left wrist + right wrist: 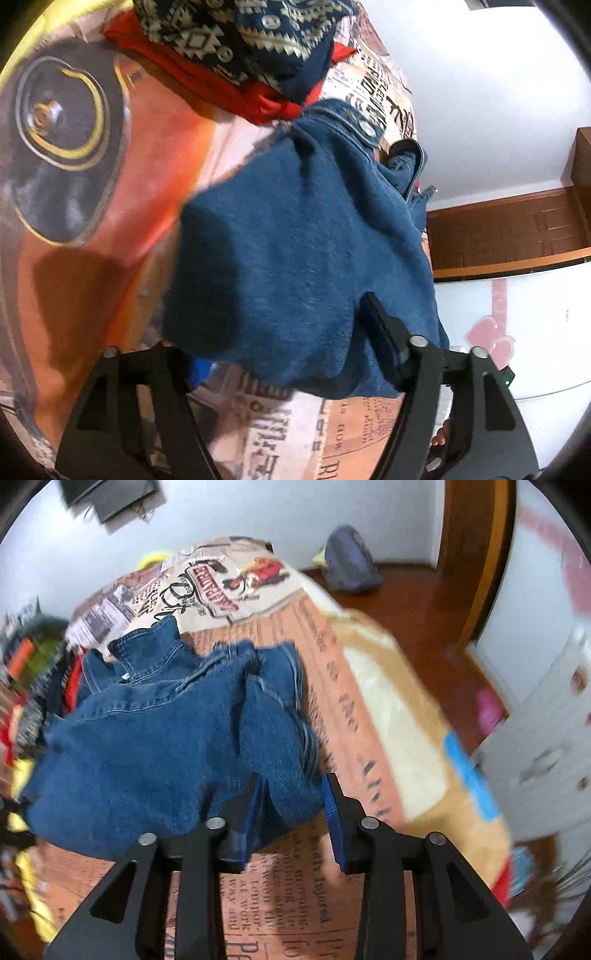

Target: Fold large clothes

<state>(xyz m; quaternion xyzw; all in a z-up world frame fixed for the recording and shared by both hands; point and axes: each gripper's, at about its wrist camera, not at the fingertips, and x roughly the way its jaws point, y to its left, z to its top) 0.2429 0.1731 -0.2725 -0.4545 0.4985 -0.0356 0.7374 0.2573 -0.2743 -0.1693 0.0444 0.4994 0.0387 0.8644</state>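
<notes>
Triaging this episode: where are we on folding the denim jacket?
Done: the denim jacket looks doubled over into a rough bundle on the printed bedspread, collar still sticking up. In hand: both grippers are open at its near edge, with denim between the right gripper fingers and over the left gripper. Left: flatten and square it. The patterned and red clothes behind remain unfolded.

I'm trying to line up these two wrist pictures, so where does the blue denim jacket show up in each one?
Left wrist: the denim jacket fills the centre, its near edge between the left gripper's open fingers.
Right wrist: the denim jacket lies left of centre, its near edge between the right gripper's open fingers.
Shared landmark: the newspaper-print bedspread under it.
</notes>
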